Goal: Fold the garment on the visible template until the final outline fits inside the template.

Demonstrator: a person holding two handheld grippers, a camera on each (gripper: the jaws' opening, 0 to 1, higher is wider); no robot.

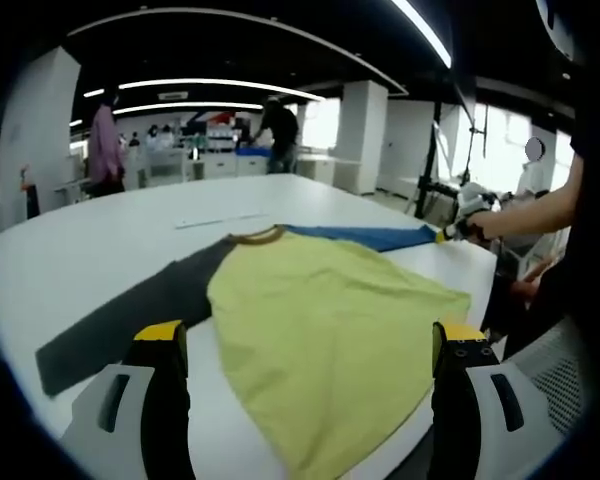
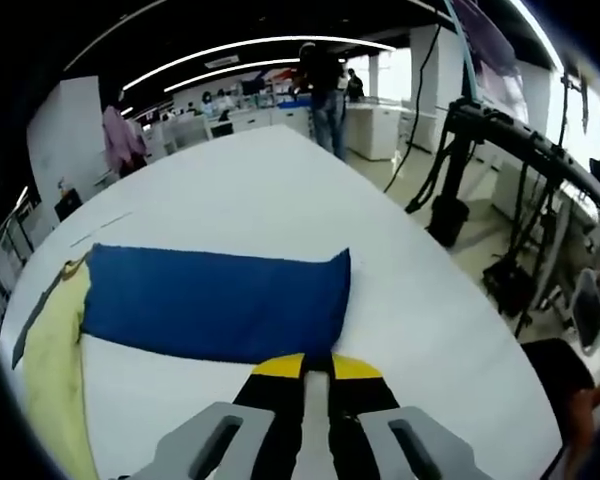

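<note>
So the shirt (image 1: 330, 320) is lying flat on the big white table (image 1: 100, 250), yellow body in the middle, dark grey sleeve (image 1: 130, 310) stretching one way and the blue sleeve (image 2: 215, 300) the other. The left gripper (image 1: 305, 345) is hovering over the hem end with its jaws spread wide, not holding anything. The right gripper (image 2: 316, 368) is pinching the blue sleeve at its cuff edge, jaws nearly together. A few people are standing around at the back of the room.
</note>
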